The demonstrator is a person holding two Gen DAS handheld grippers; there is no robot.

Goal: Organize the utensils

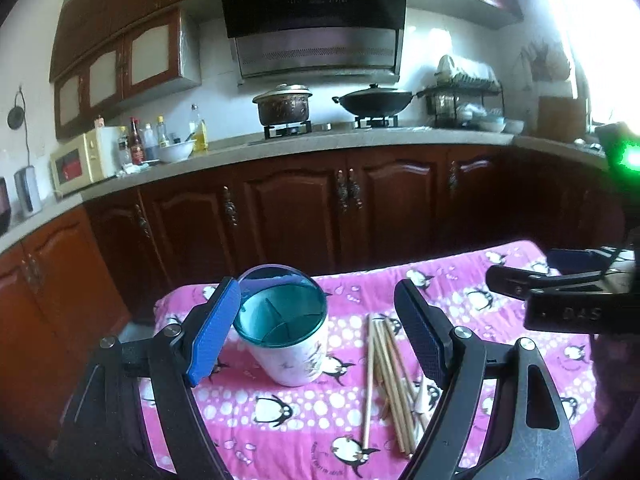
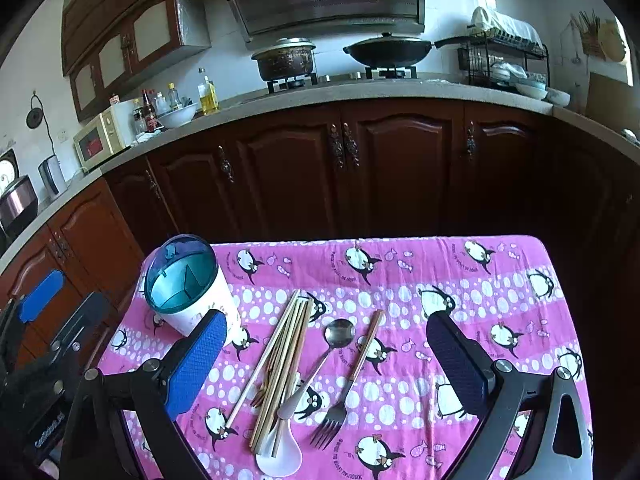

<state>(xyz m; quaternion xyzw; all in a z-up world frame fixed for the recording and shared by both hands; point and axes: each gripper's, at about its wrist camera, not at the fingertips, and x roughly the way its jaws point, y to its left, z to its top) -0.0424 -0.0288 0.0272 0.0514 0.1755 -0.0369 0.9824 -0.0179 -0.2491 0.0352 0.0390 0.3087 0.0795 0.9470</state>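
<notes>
**Utensils loose on surface, holder empty: handling notes**

Both grippers hover with jaws spread wide, nothing between them. Left gripper (image 1: 318, 338) faces the utensil holder (image 1: 282, 326); right gripper (image 2: 334, 354) is over the loose utensils.

Location: all items lie on the surface under a pink penguin cloth (image 2: 400, 280). The holder stands upright near the far-left corner, teal divided insert visible, compartments apparently empty. Just right of it, a bundle of chopsticks (image 2: 280, 356), roughly parallel, some overlapping. Next right, a metal spoon (image 2: 338, 334), its pale handle crossing toward a white ceramic-looking soup spoon (image 2: 282, 456) at the near edge. Furthest right, a fork (image 2: 352, 380), tines toward the camera.

Handling, as judged:
- Chopsticks: light, stiff, thin; likely to roll or fan out. Pinch across mid-length, several together.
- Metal spoon, fork: rigid, smooth, lie flat on soft cloth, so the pads may catch fabric. Take the handle near its middle.
- White spoon: probably brittle; lower it, no dropping.
- Holder: light, tall, could tip if nudged at the rim.
</notes>
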